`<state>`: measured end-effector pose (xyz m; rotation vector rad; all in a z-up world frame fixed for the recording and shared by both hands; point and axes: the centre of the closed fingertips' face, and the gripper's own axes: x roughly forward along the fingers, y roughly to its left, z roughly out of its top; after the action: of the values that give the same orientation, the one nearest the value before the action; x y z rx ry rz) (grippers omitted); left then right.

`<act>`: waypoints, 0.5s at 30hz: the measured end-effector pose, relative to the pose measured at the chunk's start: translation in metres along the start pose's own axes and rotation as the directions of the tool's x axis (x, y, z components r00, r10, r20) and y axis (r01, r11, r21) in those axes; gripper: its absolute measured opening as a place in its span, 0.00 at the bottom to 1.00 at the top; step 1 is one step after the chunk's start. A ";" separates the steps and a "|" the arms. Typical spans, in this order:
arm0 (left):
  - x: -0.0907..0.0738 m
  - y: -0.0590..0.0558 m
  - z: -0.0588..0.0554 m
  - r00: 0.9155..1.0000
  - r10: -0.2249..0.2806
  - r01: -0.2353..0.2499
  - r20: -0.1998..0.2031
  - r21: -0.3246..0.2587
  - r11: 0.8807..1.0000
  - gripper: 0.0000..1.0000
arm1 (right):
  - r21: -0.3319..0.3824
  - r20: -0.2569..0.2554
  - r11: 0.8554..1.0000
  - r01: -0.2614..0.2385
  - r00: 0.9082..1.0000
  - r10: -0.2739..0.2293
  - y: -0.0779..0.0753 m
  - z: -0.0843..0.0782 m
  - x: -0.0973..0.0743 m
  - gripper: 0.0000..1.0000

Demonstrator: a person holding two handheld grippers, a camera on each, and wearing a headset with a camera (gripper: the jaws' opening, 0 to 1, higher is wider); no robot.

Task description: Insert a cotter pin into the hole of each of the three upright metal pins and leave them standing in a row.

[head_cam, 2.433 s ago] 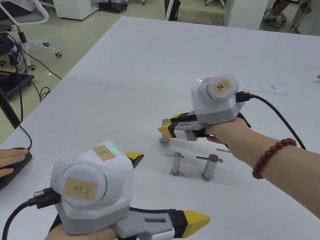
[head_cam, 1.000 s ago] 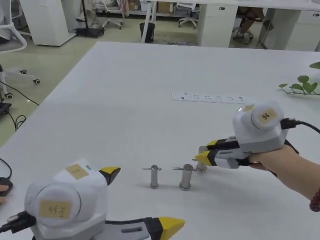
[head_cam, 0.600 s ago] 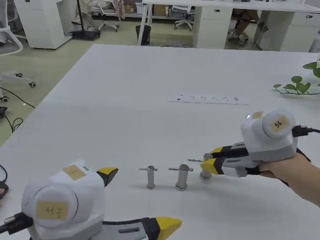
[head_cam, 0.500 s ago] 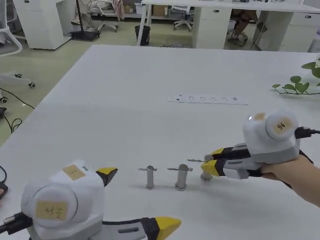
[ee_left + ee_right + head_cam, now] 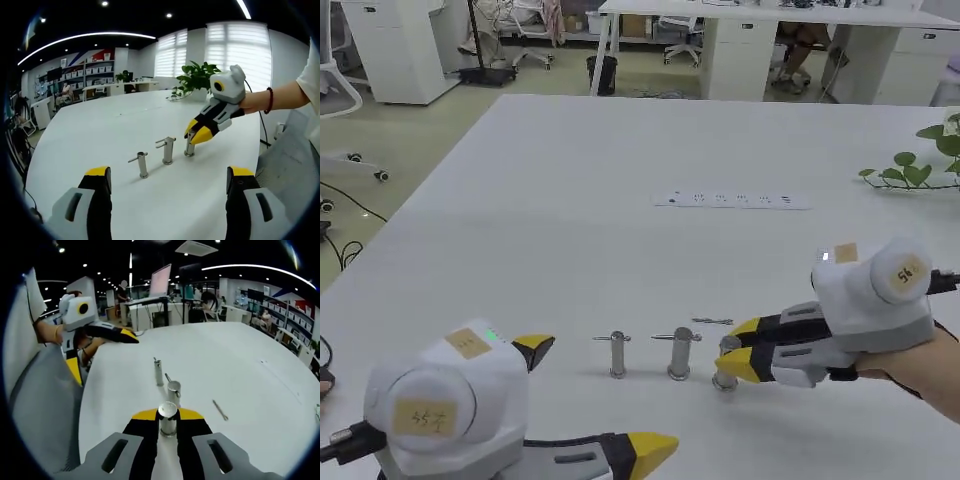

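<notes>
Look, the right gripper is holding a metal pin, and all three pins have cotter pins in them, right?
Not all three: only two pins have cotter pins in. The third pin, between the right gripper's fingers, has none; a loose cotter pin lies on the table, seen in the right gripper view.

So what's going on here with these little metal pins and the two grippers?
A person holds a gripper in each hand. The right gripper is shut on the third metal pin at the end of the row; no cotter pin shows in it. The first metal pin and the middle metal pin each carry one crosswise. A loose cotter pin lies on the table behind them. The left gripper hangs open, holding nothing.
</notes>
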<state>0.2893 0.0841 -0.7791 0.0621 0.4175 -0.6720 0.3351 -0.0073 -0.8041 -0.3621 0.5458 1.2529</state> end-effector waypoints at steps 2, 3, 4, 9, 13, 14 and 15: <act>0.000 0.000 0.000 1.000 0.000 0.000 0.001 -0.001 1.000 0.96 | -0.006 0.006 1.000 -0.015 1.000 0.015 0.004 0.001 0.001 0.13; 0.000 0.001 0.000 1.000 0.000 0.000 0.002 -0.001 1.000 0.96 | -0.013 0.009 1.000 -0.027 1.000 0.027 0.008 0.002 0.002 0.13; 0.000 0.000 0.000 1.000 0.000 0.000 0.002 -0.001 1.000 0.96 | -0.013 0.012 0.999 -0.034 0.999 0.034 0.009 0.002 0.003 0.13; 0.001 0.001 0.001 1.000 0.001 -0.001 0.003 -0.001 1.000 0.96 | -0.032 0.010 0.997 -0.071 0.997 0.072 0.019 0.003 0.010 0.13; 0.001 0.001 0.001 1.000 0.004 -0.004 0.004 -0.003 1.000 0.96 | -0.042 0.004 0.996 -0.084 0.996 0.085 0.023 0.002 0.014 0.13; 0.001 0.001 0.001 1.000 0.004 -0.004 0.005 -0.002 1.000 0.96 | -0.043 0.003 0.995 -0.087 0.996 0.087 0.024 0.002 0.016 0.13; 0.001 0.002 0.001 1.000 0.004 -0.004 0.006 -0.002 1.000 0.96 | -0.045 0.003 0.995 -0.089 0.996 0.089 0.025 0.001 0.017 0.13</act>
<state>0.2912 0.0847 -0.7783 0.0595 0.4121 -0.6677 0.3152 0.0141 -0.8118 -0.3760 0.5352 1.3531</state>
